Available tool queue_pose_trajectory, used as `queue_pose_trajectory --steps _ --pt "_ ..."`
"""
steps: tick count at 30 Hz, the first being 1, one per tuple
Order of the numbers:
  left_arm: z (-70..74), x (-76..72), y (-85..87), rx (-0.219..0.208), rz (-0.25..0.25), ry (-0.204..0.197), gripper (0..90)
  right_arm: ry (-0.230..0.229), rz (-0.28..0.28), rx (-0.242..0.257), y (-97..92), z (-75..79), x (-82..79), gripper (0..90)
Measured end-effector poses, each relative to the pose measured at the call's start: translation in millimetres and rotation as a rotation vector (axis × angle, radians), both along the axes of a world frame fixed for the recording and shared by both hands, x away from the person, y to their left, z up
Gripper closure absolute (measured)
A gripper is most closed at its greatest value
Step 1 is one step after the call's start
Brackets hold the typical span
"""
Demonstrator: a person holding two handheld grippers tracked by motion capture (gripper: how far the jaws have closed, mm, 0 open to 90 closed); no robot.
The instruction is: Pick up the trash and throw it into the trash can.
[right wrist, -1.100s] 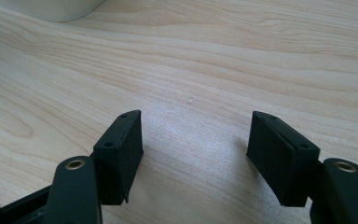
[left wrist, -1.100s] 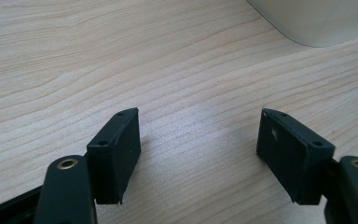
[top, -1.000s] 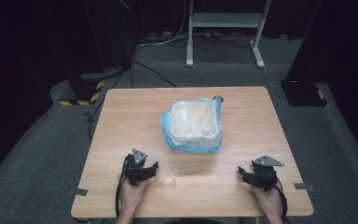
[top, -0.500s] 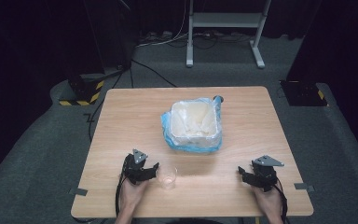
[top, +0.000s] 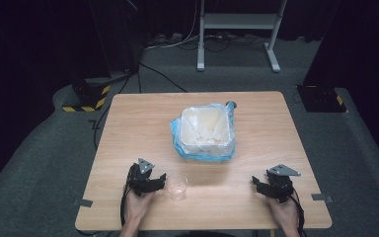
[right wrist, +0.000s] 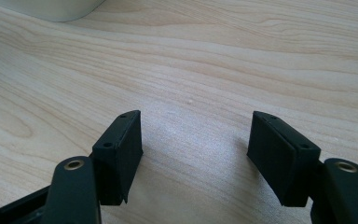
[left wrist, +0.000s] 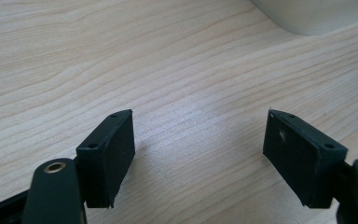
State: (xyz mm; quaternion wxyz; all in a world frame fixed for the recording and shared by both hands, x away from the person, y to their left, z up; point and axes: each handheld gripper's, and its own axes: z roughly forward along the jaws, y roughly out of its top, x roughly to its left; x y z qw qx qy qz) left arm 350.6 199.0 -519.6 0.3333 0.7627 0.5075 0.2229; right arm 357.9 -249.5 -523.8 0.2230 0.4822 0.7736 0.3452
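A white tub point(top: 205, 129) lined with a blue plastic bag stands at the middle of the wooden table point(top: 128, 128), with pale contents inside. A small clear cup point(top: 177, 187) sits near the front edge. My left gripper point(top: 163, 178) rests on the table just left of the cup, jaws pointing at it. The left gripper point(left wrist: 200, 135) is open over bare wood. My right gripper point(top: 255, 182) rests at the front right, apart from the cup. The right gripper point(right wrist: 196, 135) is open too, nothing between its jaws.
A dark round object point(top: 231, 104) pokes out behind the tub. The pale rounded edge of something point(left wrist: 307, 16) shows at the top of the left gripper view, and a similar pale edge point(right wrist: 51, 9) in the right gripper view. Grey floor, cables and a stand surround the table.
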Motion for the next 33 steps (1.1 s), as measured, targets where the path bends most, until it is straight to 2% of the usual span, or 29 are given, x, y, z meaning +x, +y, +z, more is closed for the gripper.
queue_pose_trajectory --steps 3,8,14,28,33 --pt "3.2 -2.3 3.6 -0.031 0.007 0.001 23.7 0.0 0.0 0.0 0.0 0.0 0.0 34.5" --pt "5.5 -4.4 9.0 -0.055 0.004 0.009 24.4 0.0 0.0 0.0 0.0 0.0 0.0 34.5" --pt "12.1 -10.2 17.4 -0.096 0.016 -0.012 25.4 0.0 0.0 0.0 0.0 0.0 0.0 34.5" --pt "28.9 -24.7 26.8 -0.14 -0.007 -0.024 31.1 0.0 0.0 0.0 0.0 0.0 0.0 34.5" --pt "40.1 -32.3 27.2 -0.154 -0.007 -0.056 34.1 -0.001 0.0 -0.001 0.0 0.0 -0.1 34.5"
